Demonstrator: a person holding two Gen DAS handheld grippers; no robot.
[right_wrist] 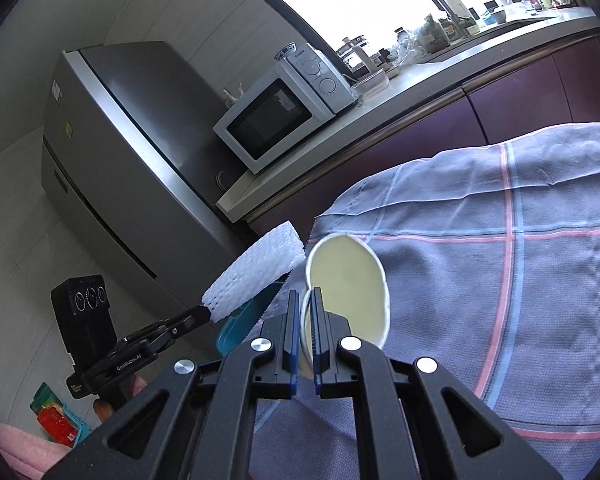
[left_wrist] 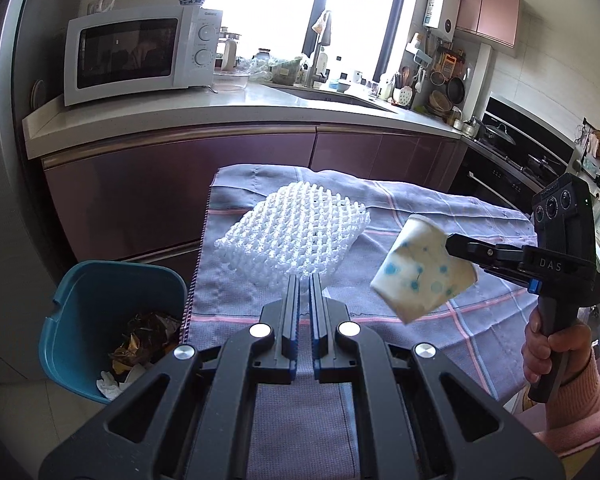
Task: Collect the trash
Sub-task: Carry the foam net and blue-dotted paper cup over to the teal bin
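Foam net: a white, springy mesh sleeve of plastic foam, square in outline, with an open diamond lattice and nubby ridges. Brightly lit from the window, it looks almost glowing.
Foam net position: lifted at the near edge by the left gripper; in the right wrist view it hangs clear in the air, tilted, above the rim of the bin.
Left gripper: its 2 black jaws are pinched together on the near edge of the foam net, only a thin slit between them.
Paper cup: a crushed white paper cup with pale blue dots and thin line drawings, flattened on 1 side so its mouth is an oval; the inside is plain cream.
Paper cup position: held off the cloth, tilted, mouth pointing away from the right gripper, to the right of the foam net and not touching it.
Right gripper: clamped on the cup's rim, 1 jaw inside the wall and 1 outside.
Right hand: a hand in a pink sleeve wraps the black grip handle.
Bin: a teal square plastic waste bin on the floor at the left edge of the cloth, holding crumpled brown wrappers and white tissue.
Cloth: a grey-lilac checked cloth with pink and blue stripes, covering the table.
Background: a white microwave on a pale counter.
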